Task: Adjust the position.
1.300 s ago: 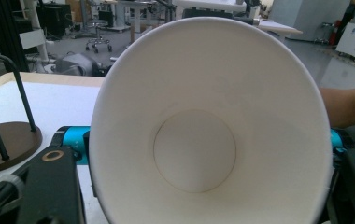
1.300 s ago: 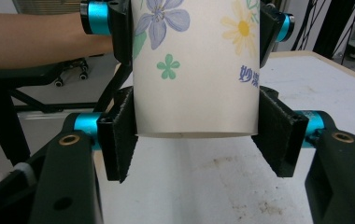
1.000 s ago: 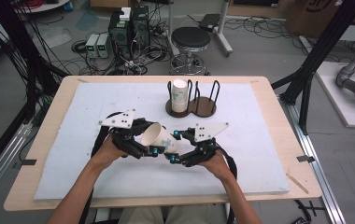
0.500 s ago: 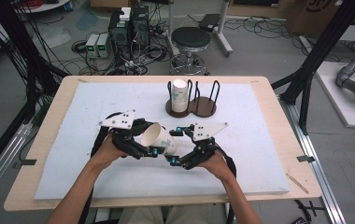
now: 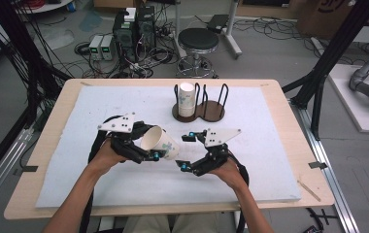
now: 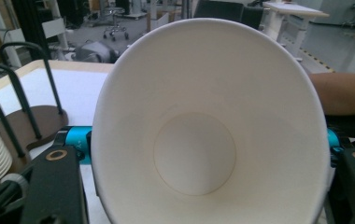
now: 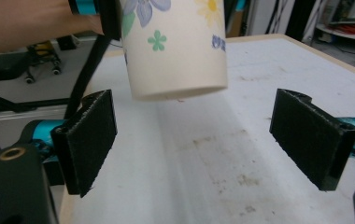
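Between right tool pads, open room

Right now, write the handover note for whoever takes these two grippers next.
Left gripper: shut on the paper cup, held on its side above the white mat.
Right gripper: jaws have just been opening and stand wide apart beside the cup's base, nothing between the pads.
Cup holder: at the far middle of the mat, a stack of cups in its left slot, right slot empty.
Done: one cup separated and released by the right gripper.
Left: probably placing it in the empty slot.
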Motion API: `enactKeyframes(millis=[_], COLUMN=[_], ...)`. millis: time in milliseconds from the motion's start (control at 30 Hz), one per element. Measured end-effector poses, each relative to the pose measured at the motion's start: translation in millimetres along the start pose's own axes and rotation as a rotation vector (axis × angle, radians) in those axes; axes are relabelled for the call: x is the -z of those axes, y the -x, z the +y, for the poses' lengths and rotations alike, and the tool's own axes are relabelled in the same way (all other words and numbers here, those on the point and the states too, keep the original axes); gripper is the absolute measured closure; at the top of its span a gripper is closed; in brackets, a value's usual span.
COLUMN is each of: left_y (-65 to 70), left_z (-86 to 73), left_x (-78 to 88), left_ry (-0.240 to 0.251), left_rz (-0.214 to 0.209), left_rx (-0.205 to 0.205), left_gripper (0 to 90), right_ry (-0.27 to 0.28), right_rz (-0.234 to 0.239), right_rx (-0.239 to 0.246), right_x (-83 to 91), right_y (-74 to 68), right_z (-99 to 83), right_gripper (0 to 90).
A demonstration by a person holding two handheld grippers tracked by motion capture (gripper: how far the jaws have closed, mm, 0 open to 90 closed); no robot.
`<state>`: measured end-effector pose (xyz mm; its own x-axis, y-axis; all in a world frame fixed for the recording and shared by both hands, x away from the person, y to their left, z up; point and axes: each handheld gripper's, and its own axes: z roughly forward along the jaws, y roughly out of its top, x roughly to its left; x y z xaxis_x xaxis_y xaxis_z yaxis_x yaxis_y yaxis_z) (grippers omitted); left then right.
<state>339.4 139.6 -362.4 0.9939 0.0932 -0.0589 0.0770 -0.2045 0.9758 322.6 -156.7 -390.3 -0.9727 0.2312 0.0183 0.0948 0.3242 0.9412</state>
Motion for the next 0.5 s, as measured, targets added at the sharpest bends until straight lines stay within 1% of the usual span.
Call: enactKeyframes(millis=[167, 300, 400, 500], left_y=[-1.1, -1.8, -3.5, -5.5], left_z=[0.9, 2.7, 5.1, 7.4], left_x=[2.4, 2.4, 2.9, 3.5], left_ry=[-0.049, -0.104, -0.136, -0.167], left_rz=[0.030, 0.053, 0.071, 0.081], left_rx=[0.000, 0.003, 0.000, -0.004], left_gripper=[29.9, 29.9, 29.9, 29.8], right_ry=[-0.023, -0.030, -0.032, -0.040], right_rz=[-0.047, -0.086, -0.122, -0.144], right_rx=[-0.008, -0.022, -0.034, -0.047], right_x=[4.2, 8.1, 12.3, 16.7], right_y=[0.3, 1.2, 2.5, 3.7], right_z=[-5.9, -10.1, -13.3, -17.8], right_gripper=[15.1, 15.1, 15.1, 15.1])
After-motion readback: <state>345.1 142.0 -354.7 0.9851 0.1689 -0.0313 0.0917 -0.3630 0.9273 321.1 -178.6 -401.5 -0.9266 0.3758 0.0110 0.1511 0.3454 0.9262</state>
